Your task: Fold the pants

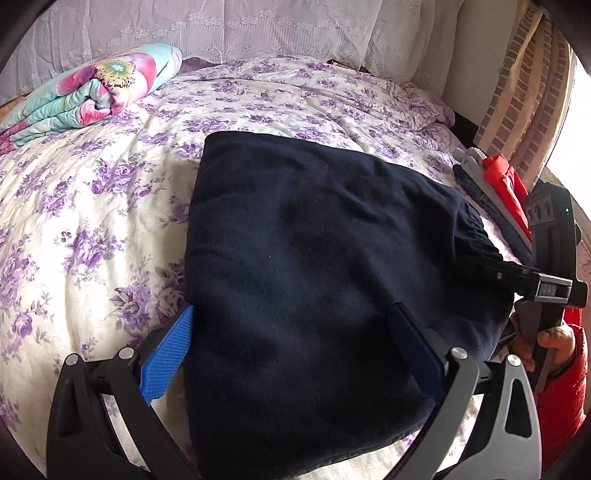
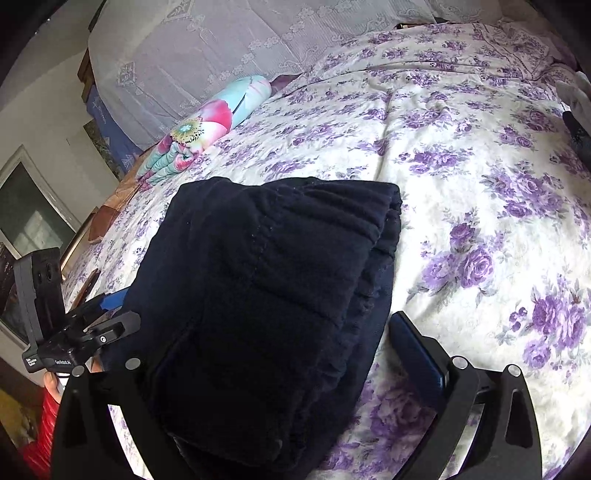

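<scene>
The dark navy pants [image 1: 332,266] lie folded into a thick bundle on the bed cover [image 1: 92,206], which is cream with purple flowers. The left gripper [image 1: 291,354] is at the near edge of the bundle with its jaws wide apart; the blue left pad [image 1: 170,354] is just beside the cloth and the other pad rests on top of it, so it does not clamp anything. The right gripper [image 2: 295,373] is at the waistband end of the pants, also spread wide, and the cloth lies between its fingers and covers the left one; whether it pinches the cloth I cannot tell. A folded flowery quilt [image 1: 92,92] lies well apart, near the lace curtain [image 1: 221,26].
</scene>
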Demonstrator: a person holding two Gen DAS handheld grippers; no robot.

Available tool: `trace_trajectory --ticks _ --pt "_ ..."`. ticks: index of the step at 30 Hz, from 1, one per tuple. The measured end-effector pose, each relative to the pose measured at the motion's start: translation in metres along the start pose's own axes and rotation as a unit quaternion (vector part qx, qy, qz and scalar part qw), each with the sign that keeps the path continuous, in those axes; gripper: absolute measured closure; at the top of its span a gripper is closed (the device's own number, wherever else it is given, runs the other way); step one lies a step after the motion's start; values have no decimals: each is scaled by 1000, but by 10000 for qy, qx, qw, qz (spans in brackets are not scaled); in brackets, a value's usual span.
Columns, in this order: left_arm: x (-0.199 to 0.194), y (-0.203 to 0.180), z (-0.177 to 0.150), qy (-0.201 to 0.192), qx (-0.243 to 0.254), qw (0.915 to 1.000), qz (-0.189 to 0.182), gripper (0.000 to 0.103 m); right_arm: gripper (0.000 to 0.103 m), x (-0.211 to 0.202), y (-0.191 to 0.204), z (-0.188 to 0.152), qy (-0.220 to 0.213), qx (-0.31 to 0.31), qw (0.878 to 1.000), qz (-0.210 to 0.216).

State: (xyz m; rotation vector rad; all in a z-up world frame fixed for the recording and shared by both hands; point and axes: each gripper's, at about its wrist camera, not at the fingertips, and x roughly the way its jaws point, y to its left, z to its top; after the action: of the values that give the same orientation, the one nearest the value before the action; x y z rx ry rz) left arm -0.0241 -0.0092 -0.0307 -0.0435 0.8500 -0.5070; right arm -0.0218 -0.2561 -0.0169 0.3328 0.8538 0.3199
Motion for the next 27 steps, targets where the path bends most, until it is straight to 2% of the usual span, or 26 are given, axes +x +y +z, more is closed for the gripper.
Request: trace_trajectory --ticks 3,5,8,10,12,14,15,17,19,20,21,22,23,25,27 --pt "-1 4 0 -22 -88 10000 -30 5 3 -2 -2 0 -51 66 10000 20" --pt "-2 5 -2 -33 -166 9998 65 4 3 -10 -5 -3 -241 214 9995 -70" --pt "-9 10 -10 -65 -521 9985 183 4 3 -29 10 -11 -766 -41 9947 -682" --pt "-28 7 -13 -425 -540 9962 534 4 4 -48 29 -16 -1272 -423 9850 -1086" --pt "-50 0 -3 -877 -306 9924 809 4 3 -68 46 -20 -1721 -785 9739 -1254" --pt "-68 -7 21 -1208 -94 9881 948 4 3 -81 69 -27 -1949 -1239 9674 -1036" --pt "-69 -11 36 -1202 -31 9888 888 4 3 -81 82 -31 -1933 -1428 9666 -889" --pt "-55 -20 64 -887 65 9946 534 4 3 -67 106 -37 -1611 -1831 9676 -653" --pt "-22 -36 85 -239 315 9992 112 4 4 -47 124 -42 -1305 -2162 9652 -677" --pt "-1 -46 90 60 553 9983 169 4 4 -37 128 -45 -1176 -2274 9634 -789" --pt "18 -54 93 246 761 9958 446 4 4 -25 128 -45 -938 -2302 9642 -923" --pt "42 -58 94 501 984 9900 878 4 3 -15 125 -44 -600 -2244 9680 -952" --pt "62 -54 90 751 1067 9856 1079 4 3 -11 123 -43 -450 -2204 9701 -913" --pt "78 -34 89 902 625 9914 709 4 3 -12 123 -43 -471 -2231 9698 -868" --pt "75 -16 95 1004 147 9940 402 4 3 -10 125 -44 -446 -2304 9675 -937"
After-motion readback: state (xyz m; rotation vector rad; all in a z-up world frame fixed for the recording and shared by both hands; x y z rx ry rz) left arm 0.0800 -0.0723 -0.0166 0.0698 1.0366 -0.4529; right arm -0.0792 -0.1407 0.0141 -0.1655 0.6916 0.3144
